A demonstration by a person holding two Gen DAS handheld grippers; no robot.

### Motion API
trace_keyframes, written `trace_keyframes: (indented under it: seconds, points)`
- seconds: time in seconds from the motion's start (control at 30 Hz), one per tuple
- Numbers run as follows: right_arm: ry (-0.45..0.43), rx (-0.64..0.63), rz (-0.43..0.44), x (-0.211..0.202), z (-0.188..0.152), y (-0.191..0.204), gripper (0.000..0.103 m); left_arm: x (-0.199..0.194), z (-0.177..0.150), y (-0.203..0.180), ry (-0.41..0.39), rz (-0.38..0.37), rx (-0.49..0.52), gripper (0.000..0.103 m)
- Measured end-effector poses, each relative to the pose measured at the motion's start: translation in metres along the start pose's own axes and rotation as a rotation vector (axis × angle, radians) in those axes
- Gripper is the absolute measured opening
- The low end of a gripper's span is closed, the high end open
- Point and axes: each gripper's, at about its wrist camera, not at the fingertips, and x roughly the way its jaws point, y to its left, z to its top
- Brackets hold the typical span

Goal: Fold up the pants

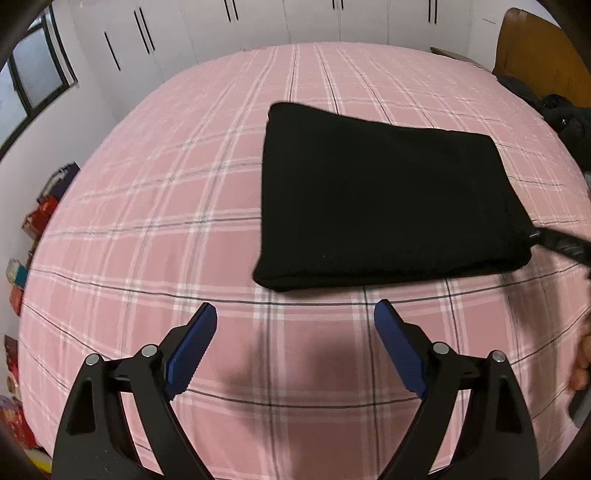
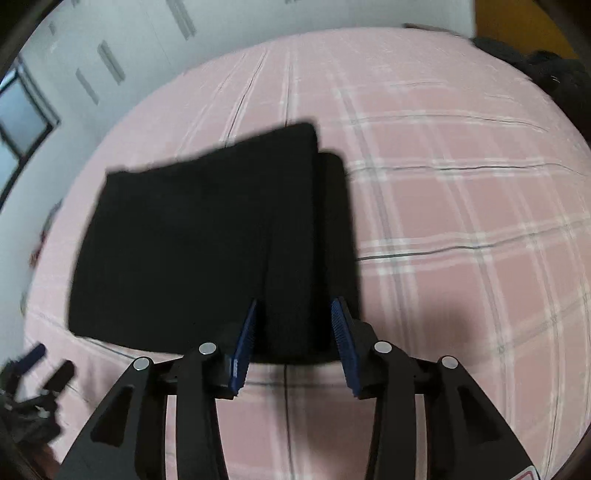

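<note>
The black pants (image 1: pixel 384 199) lie folded into a flat rectangle on the pink plaid bed (image 1: pixel 166 221). My left gripper (image 1: pixel 295 314) is open and empty, hovering over the sheet just in front of the pants' near edge. In the right wrist view the pants (image 2: pixel 207 247) fill the middle, with a narrower folded strip along their right side. My right gripper (image 2: pixel 295 306) is open, its blue pads on either side of that strip at the near edge, not closed on it. One right finger (image 1: pixel 565 245) shows at the pants' right corner in the left wrist view.
White wardrobe doors (image 1: pixel 258 22) stand behind the bed. A dark pile of clothes (image 1: pixel 561 114) lies at the far right by a wooden headboard (image 1: pixel 535 55). Boxes and clutter (image 1: pixel 33 221) line the floor at the left. The left gripper (image 2: pixel 37 369) shows blurred at the left of the right wrist view.
</note>
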Motion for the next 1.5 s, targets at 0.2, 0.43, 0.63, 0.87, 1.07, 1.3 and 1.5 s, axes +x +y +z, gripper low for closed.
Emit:
trace_keyframes:
  seconds: [0.2,0.43,0.63,0.87,1.07,1.3,1.5]
  points:
    - [-0.114,-0.065,-0.128,-0.092,-0.063,0.023,0.069,-0.045,-0.015,-0.001,-0.057,0.040,0.005,0.086]
    - [-0.109,-0.032,-0.121,-0.159,-0.151,0.036,0.085,-0.136,-0.071,-0.006,-0.126,0.063,0.020,0.095]
    - [-0.120,-0.031,-0.098,-0.210,-0.199,0.047,0.085,-0.191,-0.118,-0.007,-0.135,0.018,0.007,0.096]
    - [-0.136,-0.042,-0.089,-0.238,-0.222,0.052,0.086,-0.228,-0.148,-0.009,-0.151,-0.008,-0.011,0.096]
    - [-0.148,-0.069,-0.076,-0.254,-0.231,0.061,0.086,-0.249,-0.160,-0.010,-0.162,-0.005,-0.015,0.096]
    - [-0.161,-0.067,-0.073,-0.264,-0.235,0.062,0.086,-0.255,-0.168,-0.007,-0.150,-0.004,-0.022,0.096]
    - [-0.157,-0.065,-0.073,-0.267,-0.239,0.061,0.086,-0.261,-0.171,-0.009,-0.162,0.003,-0.012,0.096]
